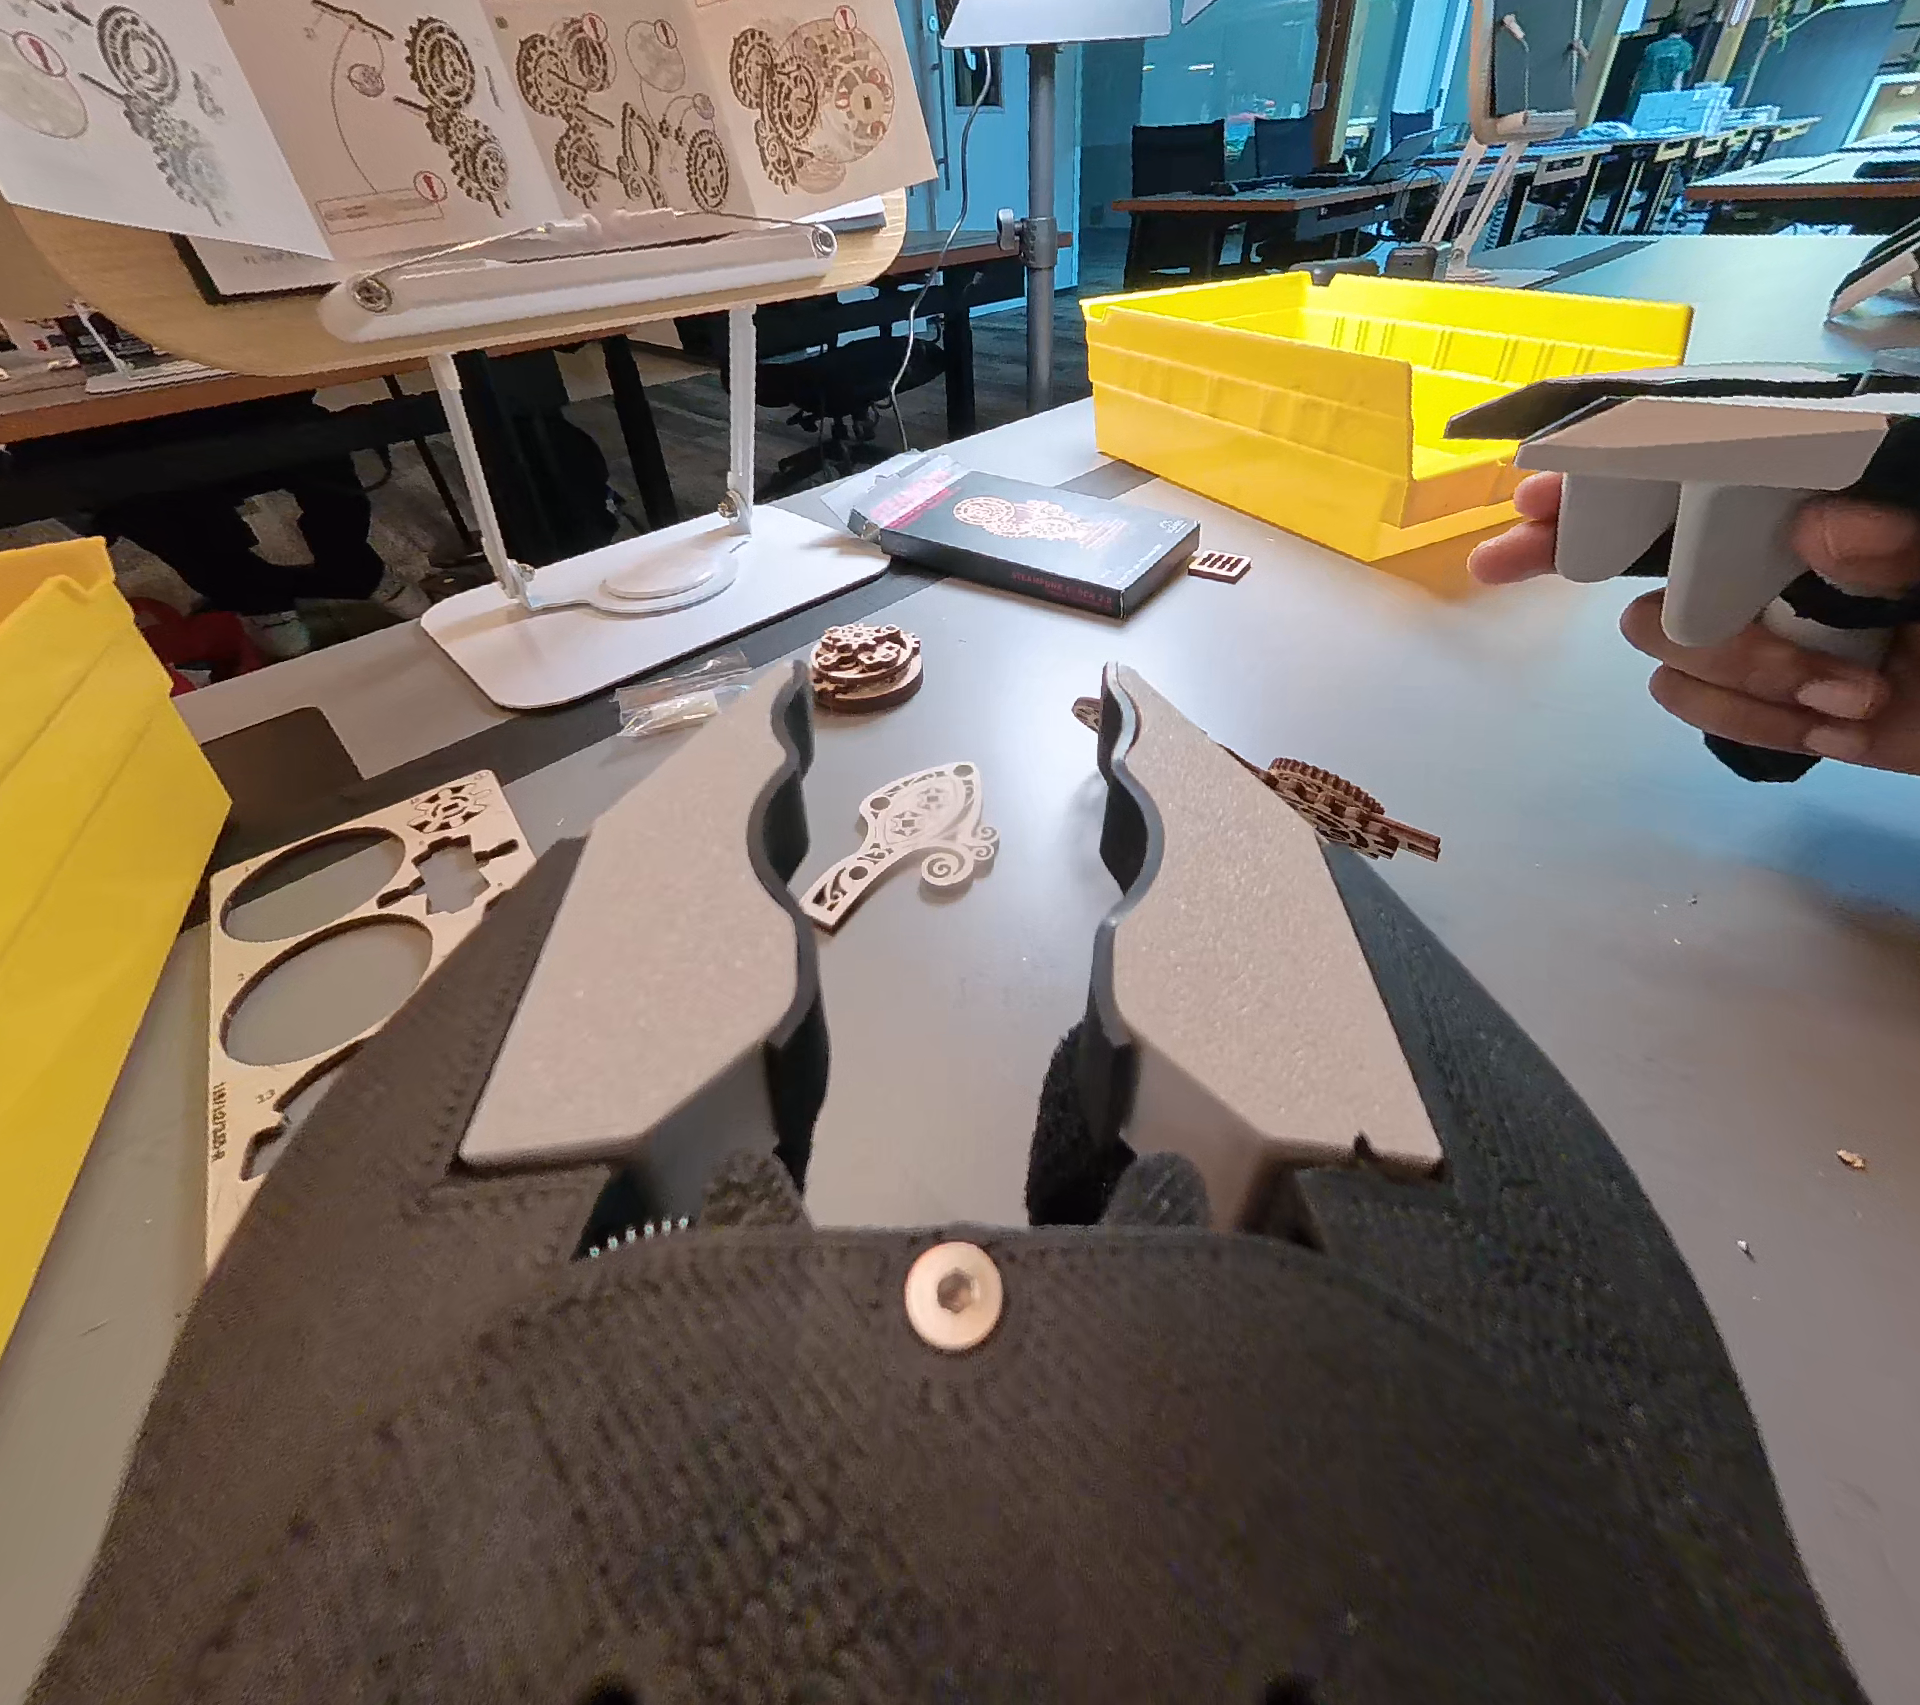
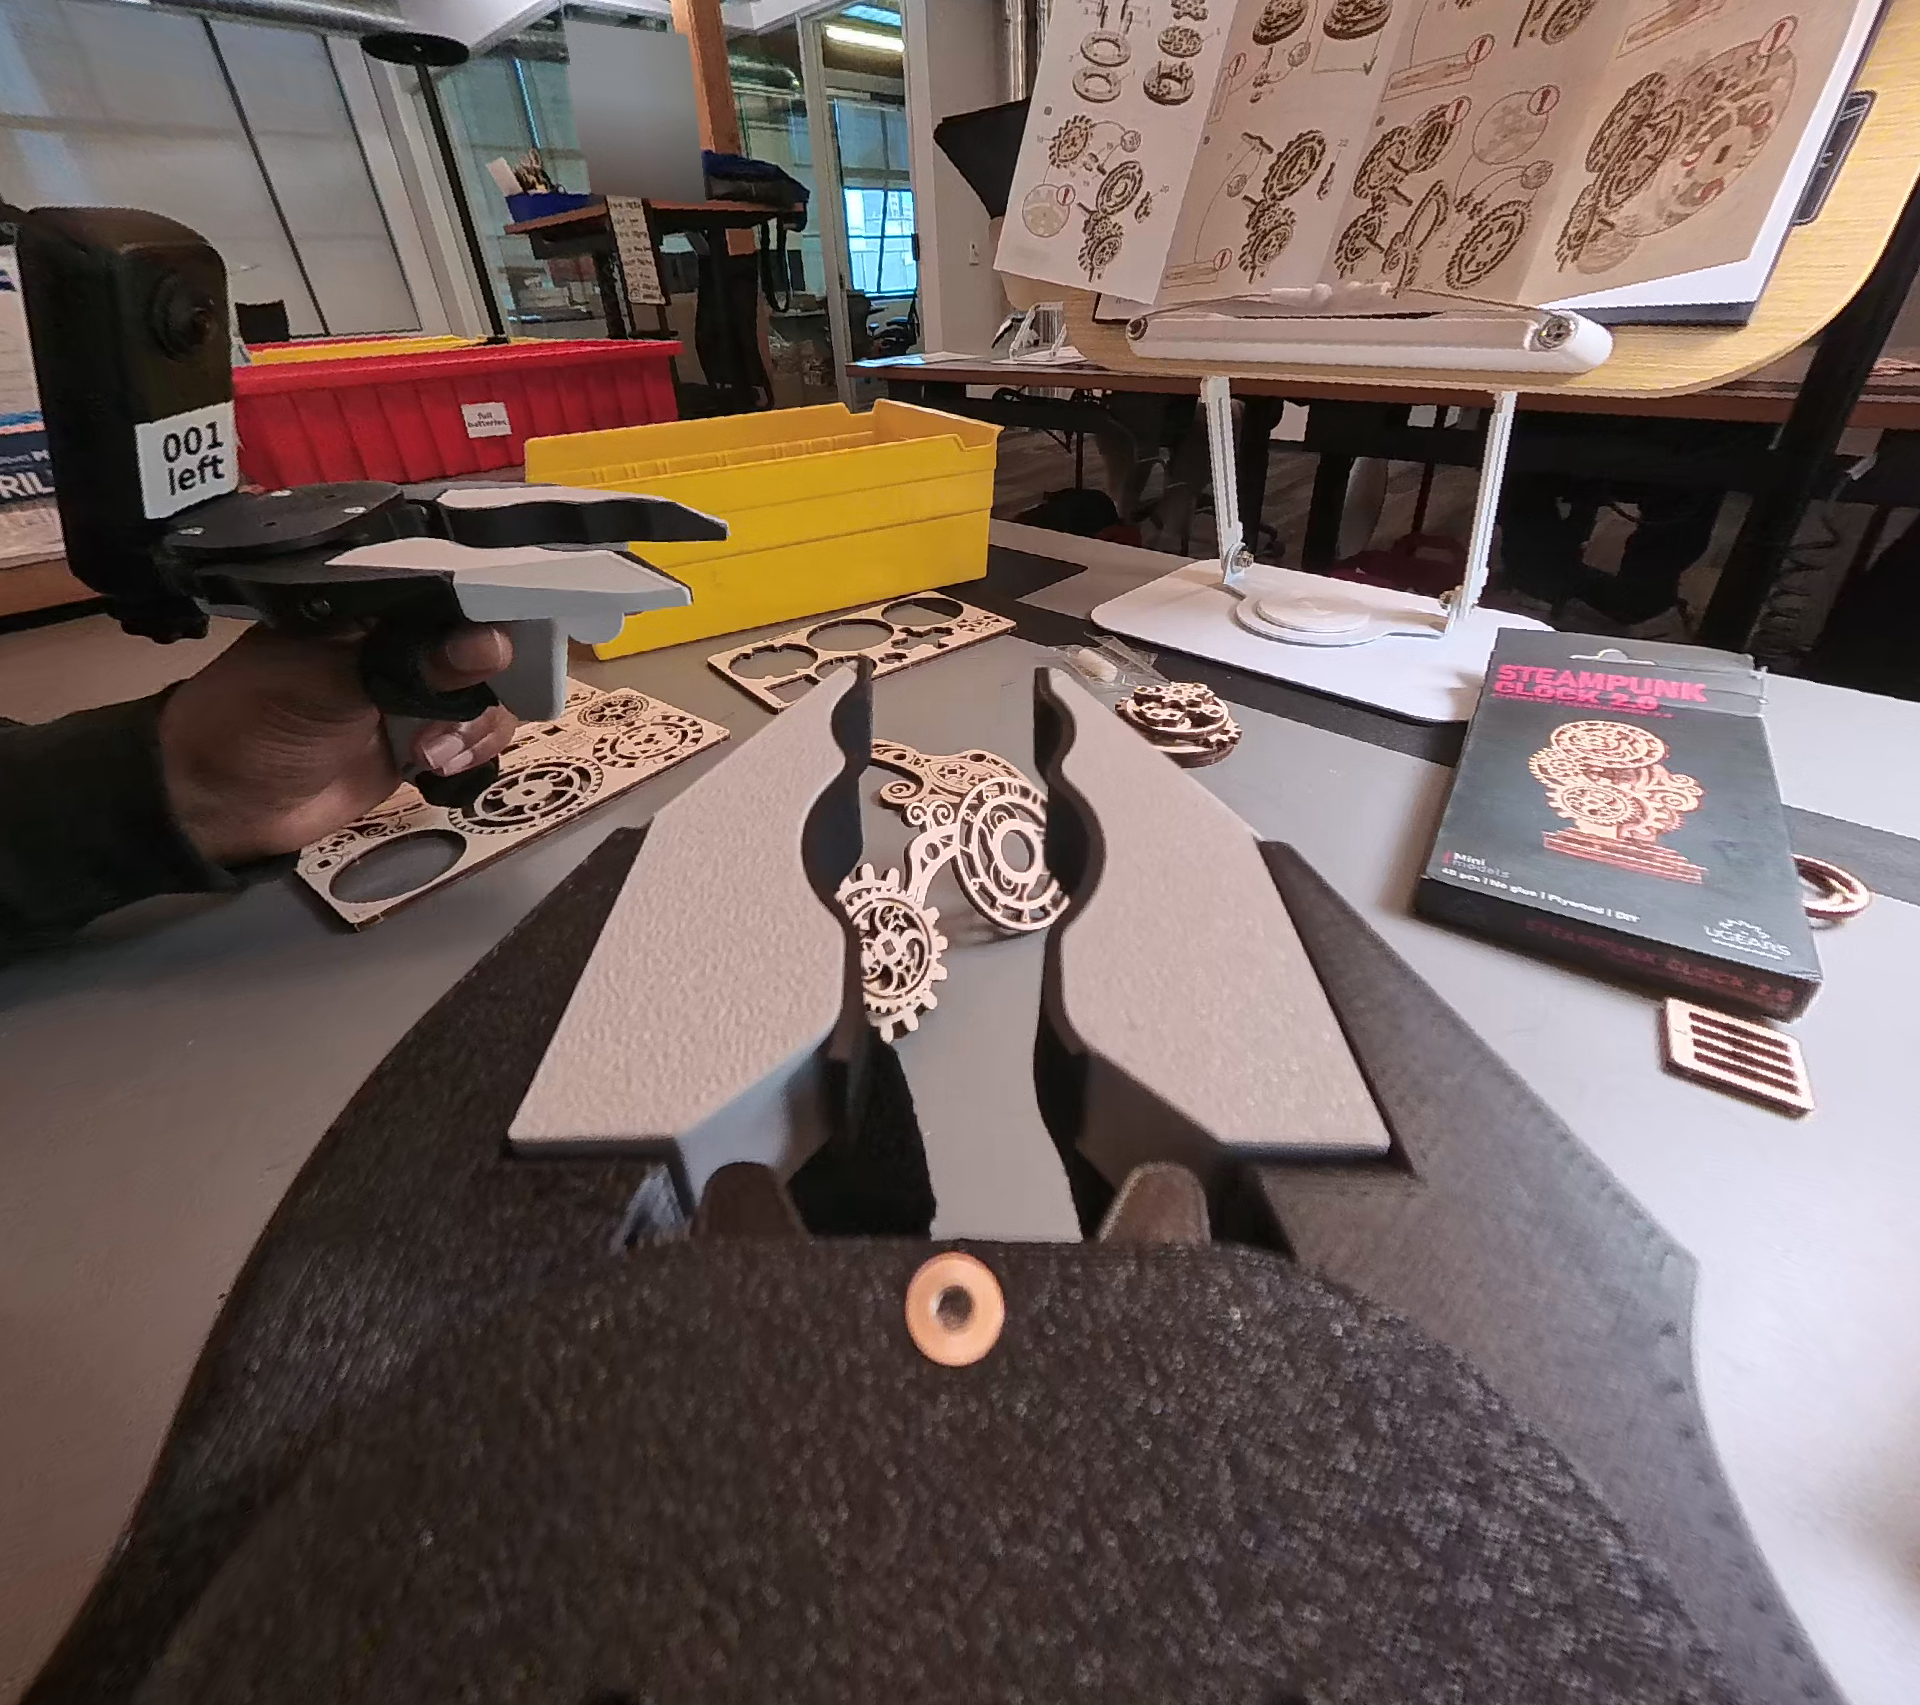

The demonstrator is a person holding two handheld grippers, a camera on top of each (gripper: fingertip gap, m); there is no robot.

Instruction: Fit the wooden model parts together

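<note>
My left gripper (image 1: pixel 956 689) is open and empty, hovering low over the grey table (image 1: pixel 1558 980). A pale ornate flat wooden piece (image 1: pixel 904 840) lies on the table between its fingers, untouched. A wooden gear assembly (image 1: pixel 1340 814) lies just right of it, partly hidden by the right finger. My right gripper (image 2: pixel 951 679) is open and empty; the gear assembly (image 2: pixel 956 866) shows between its fingers, not gripped. In the left wrist view the right gripper (image 1: pixel 1491 440) hangs above the table at the far right. The left gripper (image 2: pixel 707 559) shows at the left of the right wrist view.
A round dark gear stack (image 1: pixel 865 663) sits farther back. Punched wooden sheets (image 2: pixel 520 772) (image 1: pixel 343 928) lie at the left. Yellow bins (image 1: pixel 1299 408) (image 1: pixel 83 824), a black box (image 2: pixel 1621 814), a small slotted piece (image 2: pixel 1735 1058) and a white stand holding instruction sheets (image 2: pixel 1351 616) ring the work area.
</note>
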